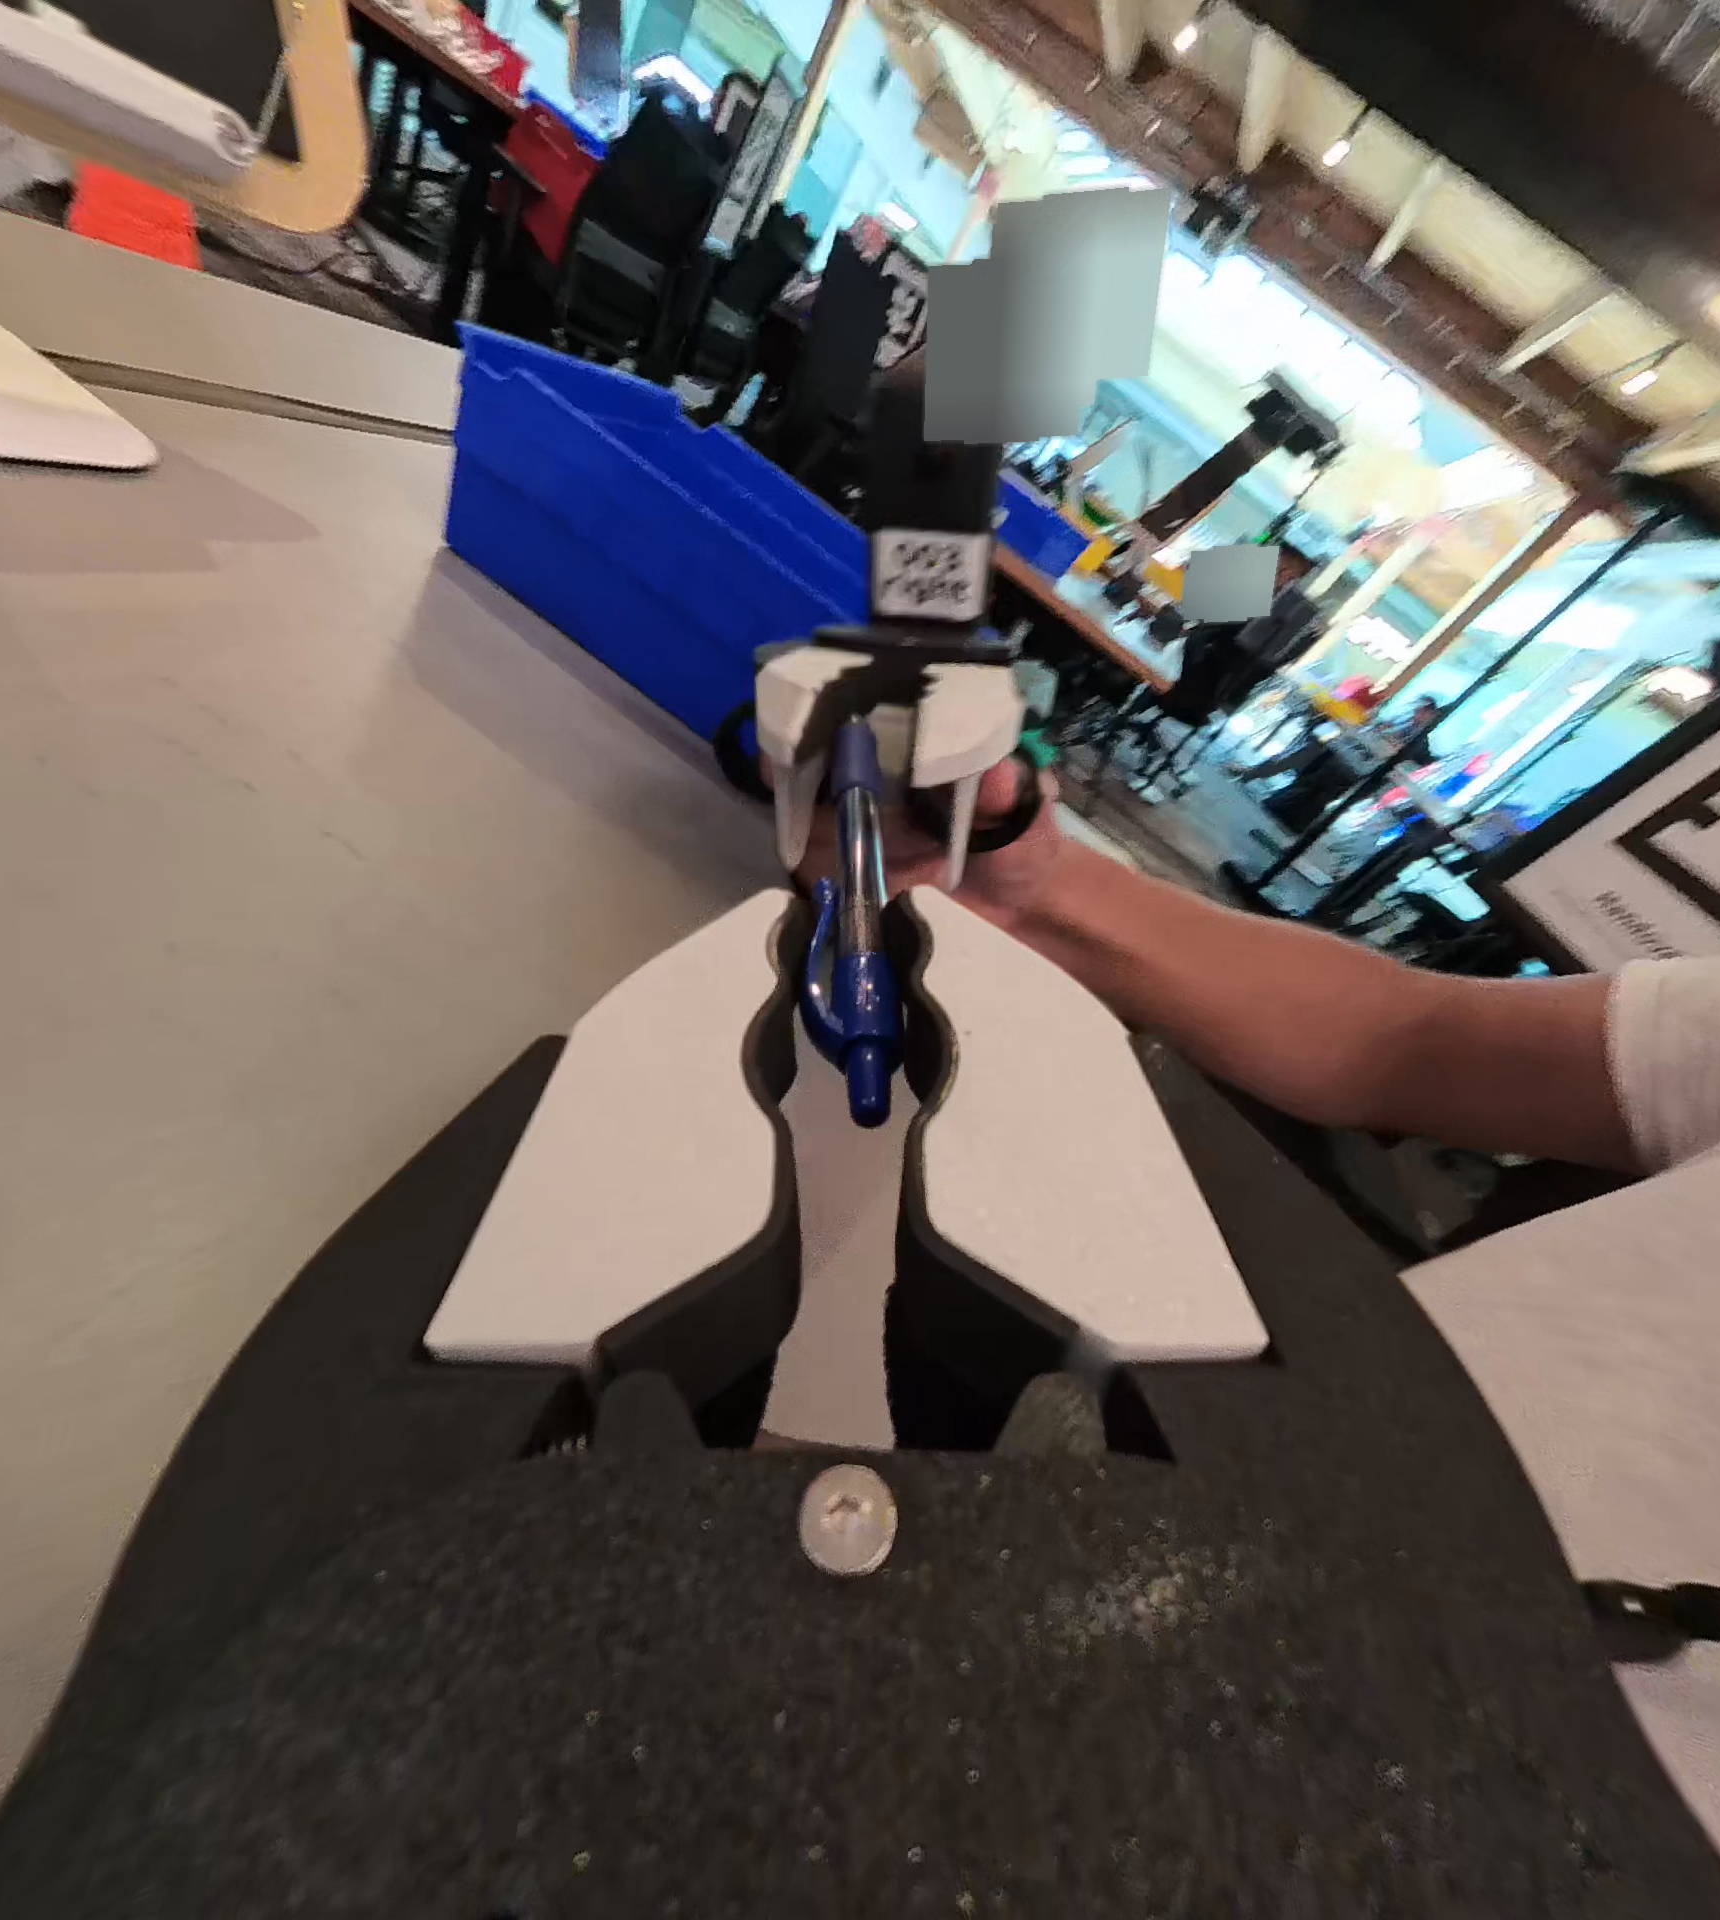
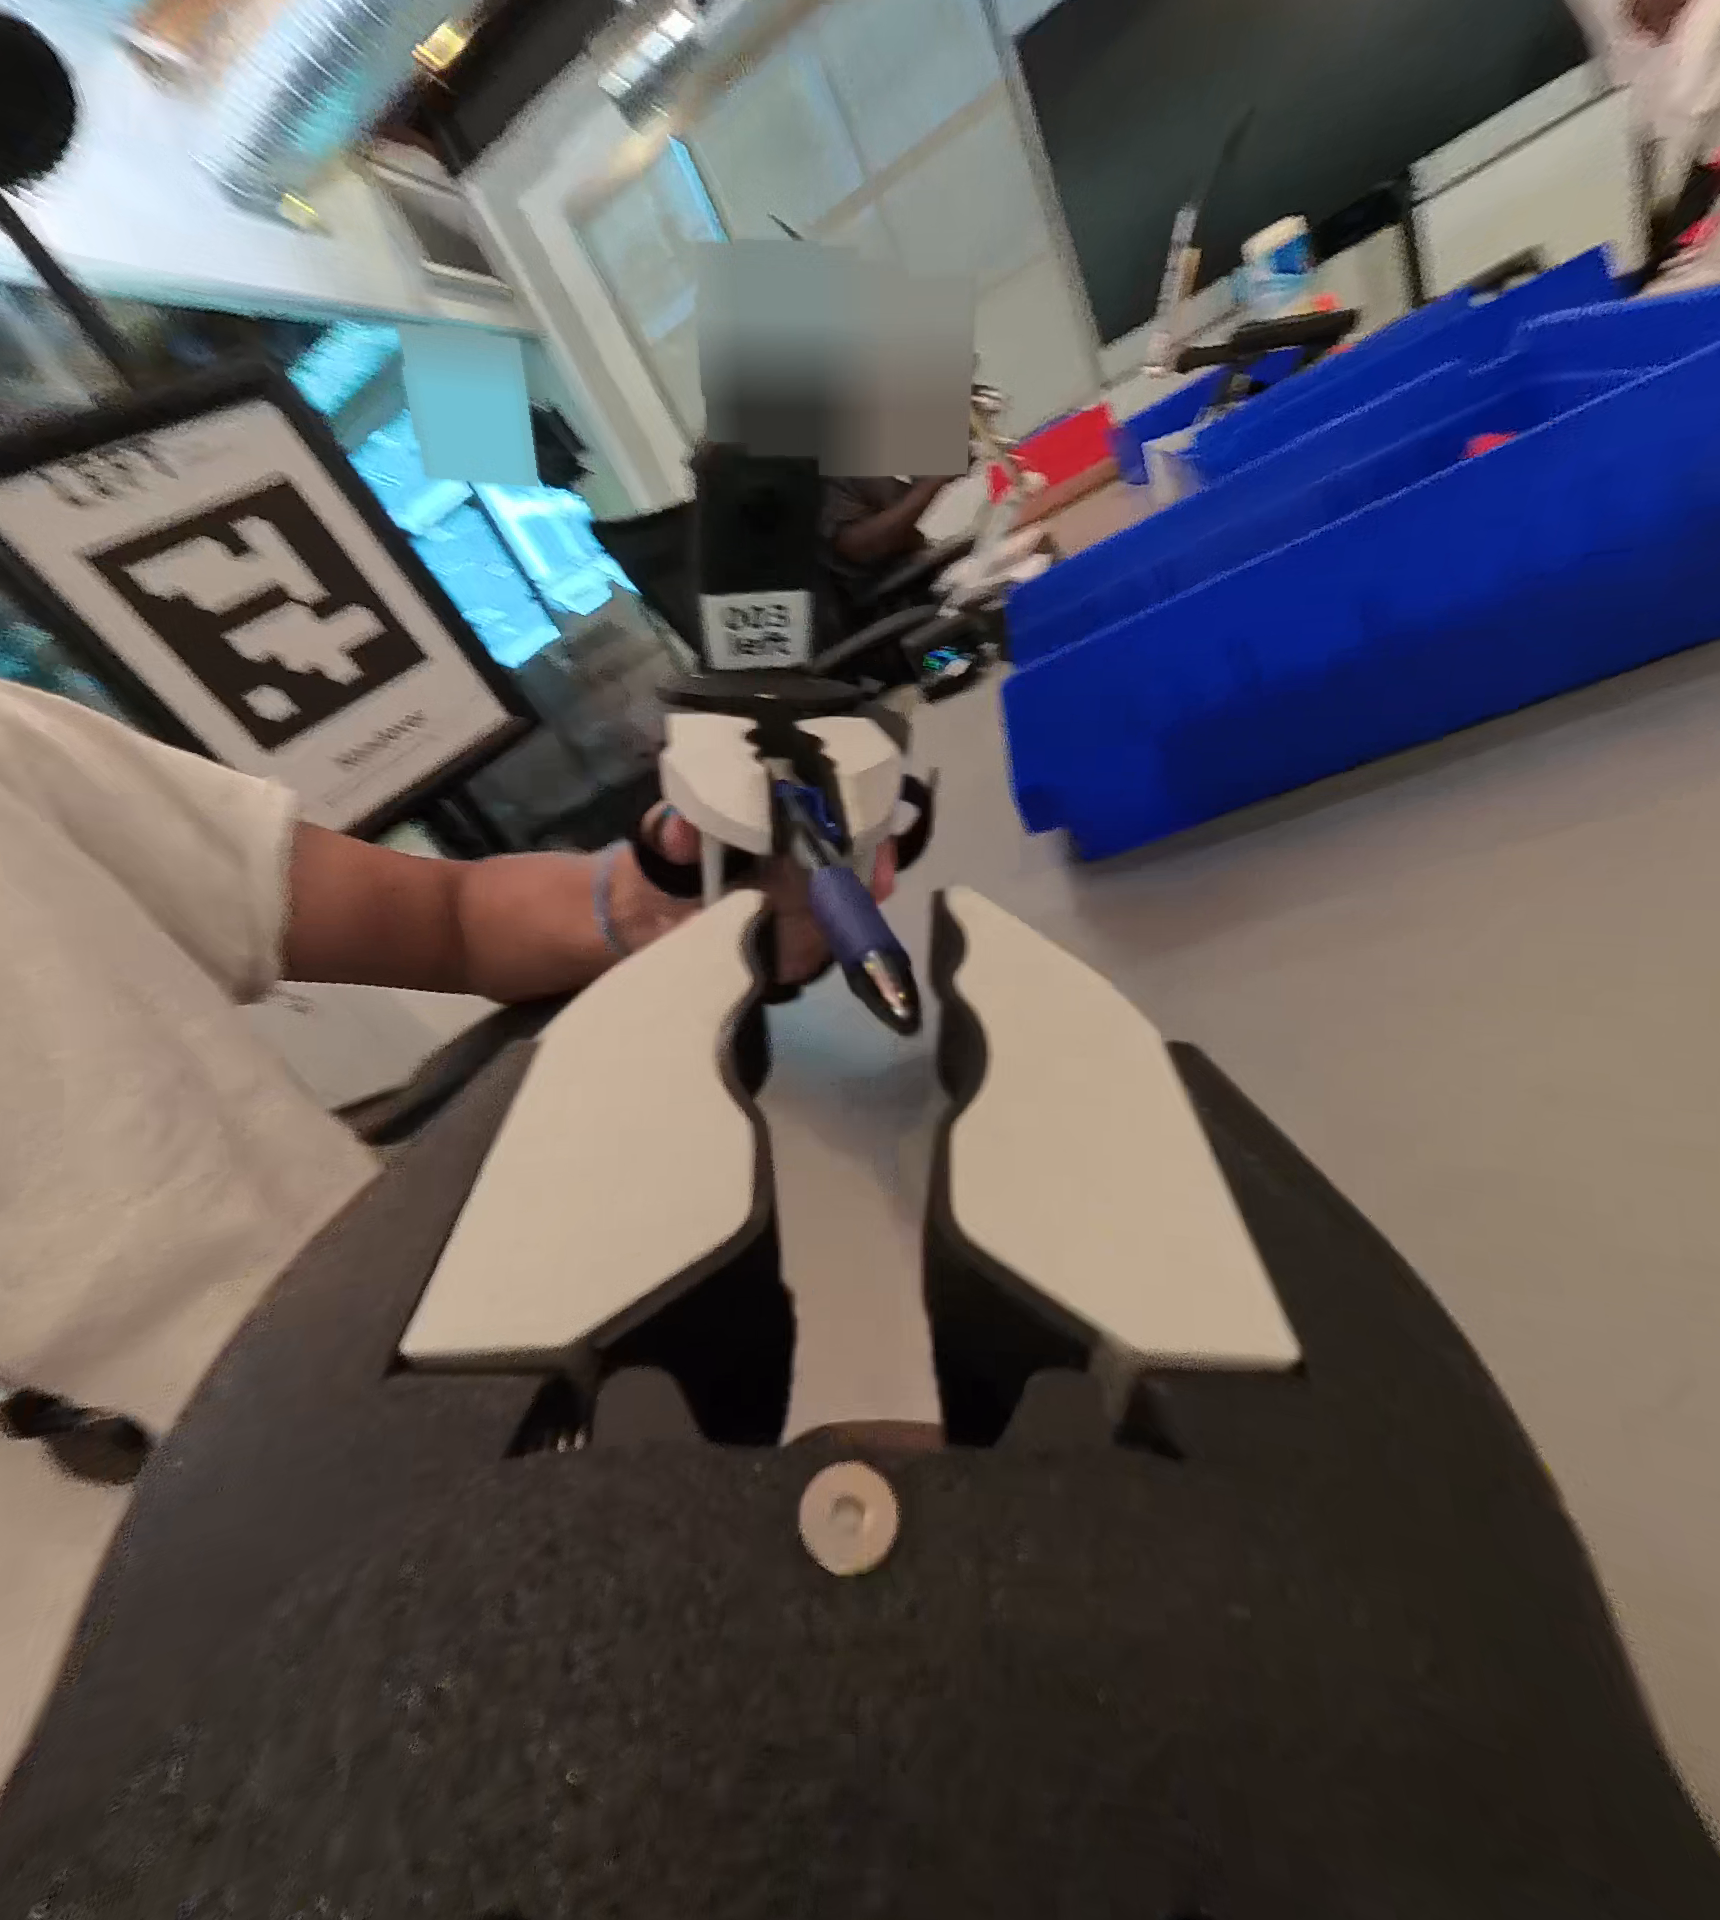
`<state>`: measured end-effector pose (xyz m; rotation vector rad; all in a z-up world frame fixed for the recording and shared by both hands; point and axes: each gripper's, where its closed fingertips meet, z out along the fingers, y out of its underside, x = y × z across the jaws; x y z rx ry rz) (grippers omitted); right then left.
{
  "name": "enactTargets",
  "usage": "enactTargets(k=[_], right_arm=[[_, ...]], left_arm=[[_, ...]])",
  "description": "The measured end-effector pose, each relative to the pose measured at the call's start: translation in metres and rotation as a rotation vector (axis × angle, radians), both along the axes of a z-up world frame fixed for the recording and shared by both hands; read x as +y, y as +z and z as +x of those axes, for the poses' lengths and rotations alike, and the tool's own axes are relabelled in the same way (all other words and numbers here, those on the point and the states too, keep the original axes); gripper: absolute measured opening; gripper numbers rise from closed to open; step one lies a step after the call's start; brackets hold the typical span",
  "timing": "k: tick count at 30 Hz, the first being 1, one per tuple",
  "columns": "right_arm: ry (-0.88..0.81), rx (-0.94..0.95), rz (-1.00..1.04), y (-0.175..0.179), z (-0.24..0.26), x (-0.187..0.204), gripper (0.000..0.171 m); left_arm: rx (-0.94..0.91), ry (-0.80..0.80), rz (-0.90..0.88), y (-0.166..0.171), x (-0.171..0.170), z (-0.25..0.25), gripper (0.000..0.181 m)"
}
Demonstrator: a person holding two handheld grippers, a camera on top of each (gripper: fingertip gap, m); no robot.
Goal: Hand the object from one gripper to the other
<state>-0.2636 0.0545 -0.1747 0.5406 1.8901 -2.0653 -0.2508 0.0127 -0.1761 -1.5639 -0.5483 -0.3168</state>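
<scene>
Left gripper (image 1: 851,935) clamps pen (image 1: 858,935) at clip end, held above table (image 1: 212,831). Right gripper (image 2: 851,935) spread, tip end between its fingers, untouched. Mid-handover; next, right closes, left releases.

Both views are being lit brightly and evenly, with daylight being admitted through the large windows (image 1: 1375,582), which are being blown out to pale cyan, and soft shadows are being cast on the grey table (image 1: 160,831) beside the blue bins (image 1: 627,520). Straight lines are being bent strongly toward the edges by the wide-angle lens. The background is being smeared by motion blur, most heavily in the right wrist view, while the near tool (image 2: 848,951) is being rendered fairly sharp.
</scene>
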Motion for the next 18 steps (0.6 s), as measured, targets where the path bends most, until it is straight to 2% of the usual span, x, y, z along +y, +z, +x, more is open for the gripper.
enactTargets(k=[1, 4, 6, 8, 11, 14, 18], right_arm=[[-0.058, 0.046, 0.057, -0.001, -0.005, 0.003, 0.04], [-0.291, 0.35, 0.312, -0.004, -0.02, 0.011, 0.053], [-0.413, 0.584, 0.517, -0.01, -0.022, 0.008, 0.056], [-0.519, 0.784, 0.69, -0.015, -0.02, -0.002, 0.047], [-0.546, 1.052, 0.88, -0.028, -0.011, -0.026, 0.042], [-0.521, 1.139, 1.001, -0.05, -0.012, -0.036, 0.039], [-0.552, 1.25, 1.027, -0.046, -0.011, -0.042, 0.018]], left_arm=[[0.029, 0.017, -0.04, -0.003, -0.002, -0.002, 0.015], [0.124, 0.105, -0.162, -0.012, -0.009, -0.016, 0.015], [0.173, 0.149, -0.244, -0.019, -0.013, -0.022, 0.015], [0.182, 0.154, -0.288, -0.024, -0.012, -0.023, 0.015], [0.158, 0.139, -0.31, -0.031, -0.007, -0.018, 0.015], [0.157, 0.124, -0.324, -0.034, -0.003, -0.014, 0.015], [0.16, 0.121, -0.345, -0.037, -0.001, -0.011, 0.015]])
